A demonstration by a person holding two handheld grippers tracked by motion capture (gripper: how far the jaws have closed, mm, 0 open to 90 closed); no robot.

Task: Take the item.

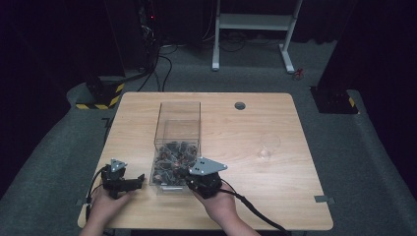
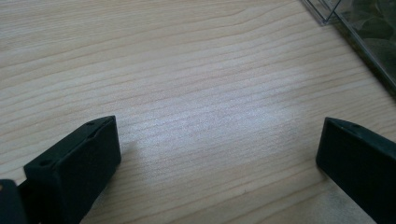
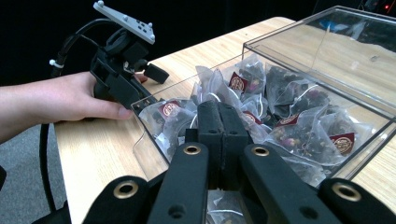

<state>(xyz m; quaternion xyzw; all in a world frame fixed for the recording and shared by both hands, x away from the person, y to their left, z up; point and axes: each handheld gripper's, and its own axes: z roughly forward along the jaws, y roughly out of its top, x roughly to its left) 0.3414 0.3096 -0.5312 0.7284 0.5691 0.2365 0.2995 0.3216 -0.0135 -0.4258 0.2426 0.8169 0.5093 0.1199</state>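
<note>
The right tongs [image 3: 219, 116] are pressed together, their two black jaws meeting flat with nothing visibly pinched between them, though a tea bag's thin edge could be hidden there. They reach over the near wall of the clear box [image 1: 178, 123] and point into the heap of tea bags [image 3: 280, 112] that fills its near end. The right hand [image 1: 219, 204] comes in from the near edge of the surface [image 1: 275, 196], wrist low, with the tongs' body angled forward and to the left into the box.

The left tongs [image 1: 139, 179] are spread wide, with bare wood between the jaws. They lie low over the surface near its near left corner, just beside the box's left wall and pointing toward it. The left hand [image 1: 105, 206] grips them from behind, forearm along the near edge.

The box stands left of the surface's middle, its long side running from the near edge toward the far edge.
</note>
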